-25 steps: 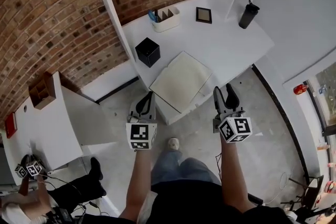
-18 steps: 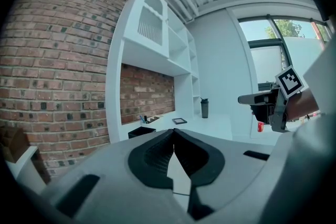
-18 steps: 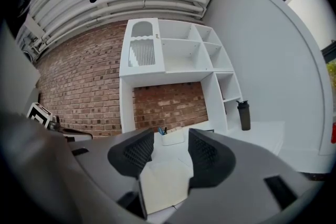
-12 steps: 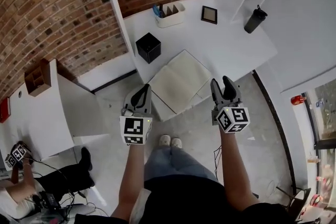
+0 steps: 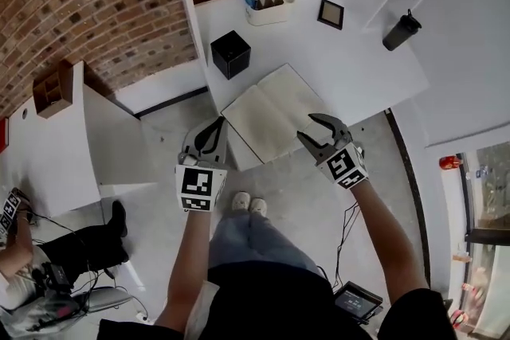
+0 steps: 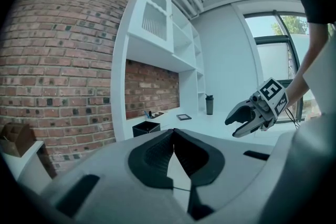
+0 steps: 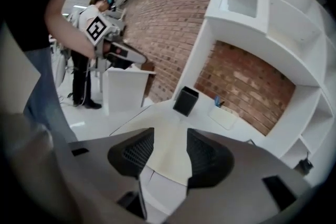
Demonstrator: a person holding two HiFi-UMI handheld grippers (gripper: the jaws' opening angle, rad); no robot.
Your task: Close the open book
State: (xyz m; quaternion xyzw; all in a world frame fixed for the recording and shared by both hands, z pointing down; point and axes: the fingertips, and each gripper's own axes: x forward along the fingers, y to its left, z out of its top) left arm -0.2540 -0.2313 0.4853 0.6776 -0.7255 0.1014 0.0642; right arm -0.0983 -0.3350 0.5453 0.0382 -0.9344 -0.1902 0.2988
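The open book [image 5: 273,115] lies flat with cream pages up, near the front edge of the white desk [image 5: 358,68]. My right gripper [image 5: 307,128] is open and turned left, its jaws at the book's right front corner. In the right gripper view the pages [image 7: 153,119] show beyond and between the spread jaws of that gripper [image 7: 170,135]. My left gripper [image 5: 217,127] hangs just off the desk's front left, beside the book's left corner, with its jaws [image 6: 173,131] meeting at the tips and nothing in them.
A black box [image 5: 230,53], a pen tray [image 5: 269,5], a small framed picture [image 5: 331,13] and a dark bottle [image 5: 400,30] stand on the desk behind the book. A white side table [image 5: 64,147] is at the left. A person [image 5: 32,267] sits at lower left.
My right gripper has swung left toward the book and its jaws have spread wide. The left gripper stayed shut and drifted slightly. The head view shifted, so the desk sits a little higher.
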